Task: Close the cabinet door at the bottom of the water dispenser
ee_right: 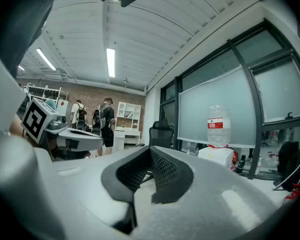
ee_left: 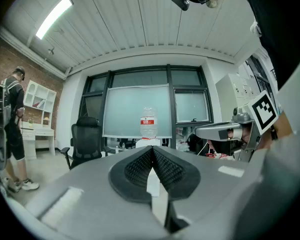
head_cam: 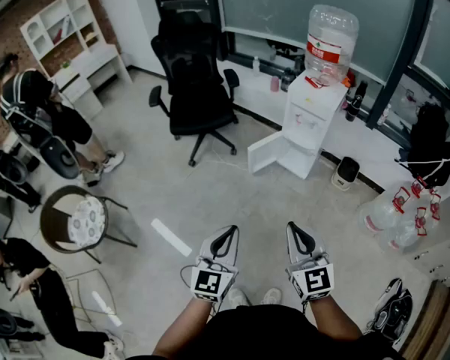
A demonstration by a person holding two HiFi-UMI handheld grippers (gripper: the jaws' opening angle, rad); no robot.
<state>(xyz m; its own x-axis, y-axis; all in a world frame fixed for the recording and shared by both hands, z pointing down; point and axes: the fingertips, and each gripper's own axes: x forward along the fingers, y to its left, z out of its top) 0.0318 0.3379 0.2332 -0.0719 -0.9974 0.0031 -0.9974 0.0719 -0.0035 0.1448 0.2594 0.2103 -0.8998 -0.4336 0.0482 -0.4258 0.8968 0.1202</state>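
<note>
White cabinet door (head_cam: 268, 152) ajar, clear only in head view; L tool (head_cam: 229, 232), R tool (head_cam: 294, 229) pressed together

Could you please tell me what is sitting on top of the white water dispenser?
A large clear plastic water bottle with a red label stands inverted on the white water dispenser. Its neck is hidden in the dispenser's top.

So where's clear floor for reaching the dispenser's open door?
Bare floor lies before the open cabinet door, between the office chair and the empty bottles. Crowded right of the water dispenser: small bin, bottles.
</note>
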